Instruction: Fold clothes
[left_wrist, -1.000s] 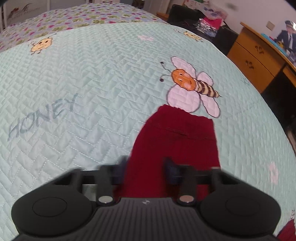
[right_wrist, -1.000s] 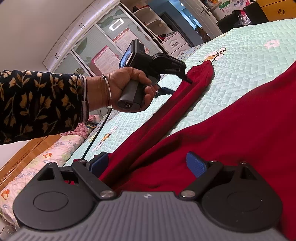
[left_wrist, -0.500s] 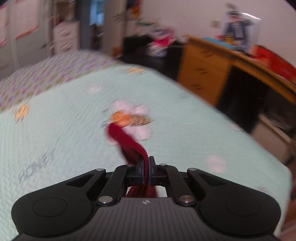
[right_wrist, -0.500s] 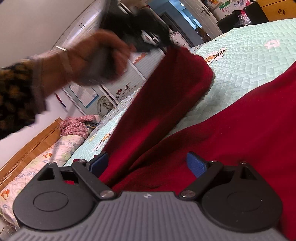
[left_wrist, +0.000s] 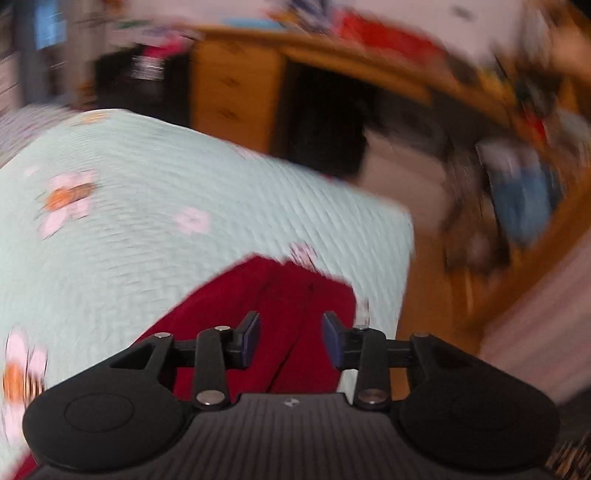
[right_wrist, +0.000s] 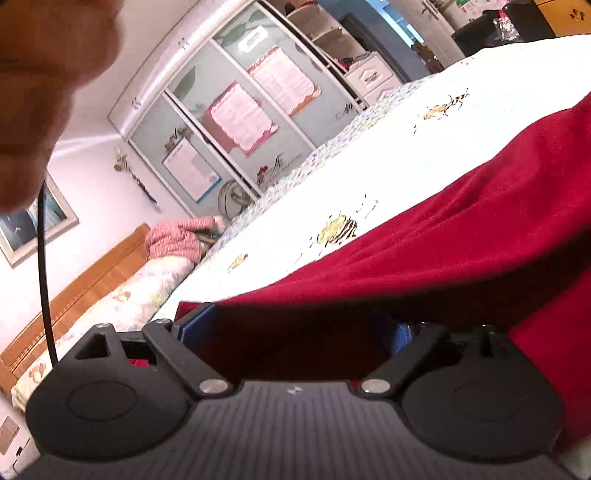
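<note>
A dark red garment (left_wrist: 295, 291) lies on the pale green quilted bedspread (left_wrist: 147, 206) near the bed's corner. My left gripper (left_wrist: 290, 332) hangs over it, tilted downward. Its jaws are opening, and the blue pads (left_wrist: 247, 343) stand apart with no cloth pinched between them. In the right wrist view a folded layer of the red garment (right_wrist: 461, 240) drapes across from the right and shades my right gripper (right_wrist: 299, 328). That gripper's jaws are wide, with cloth lying between and over the fingers but not squeezed. The picture from the left wrist is blurred.
A wooden desk (left_wrist: 236, 96) and cluttered floor lie beyond the bed's corner. In the right wrist view a person's hand (right_wrist: 37, 74) and a black cable (right_wrist: 42, 277) fill the upper left. A wooden headboard (right_wrist: 74, 291), pink clothes (right_wrist: 177, 236) and a mirrored wardrobe (right_wrist: 240, 110) stand behind the bed.
My left gripper carried the pinched sleeve up and across onto the garment's body, then parted its jaws off the cloth. The sleeve now lies over the right gripper's fingers.
</note>
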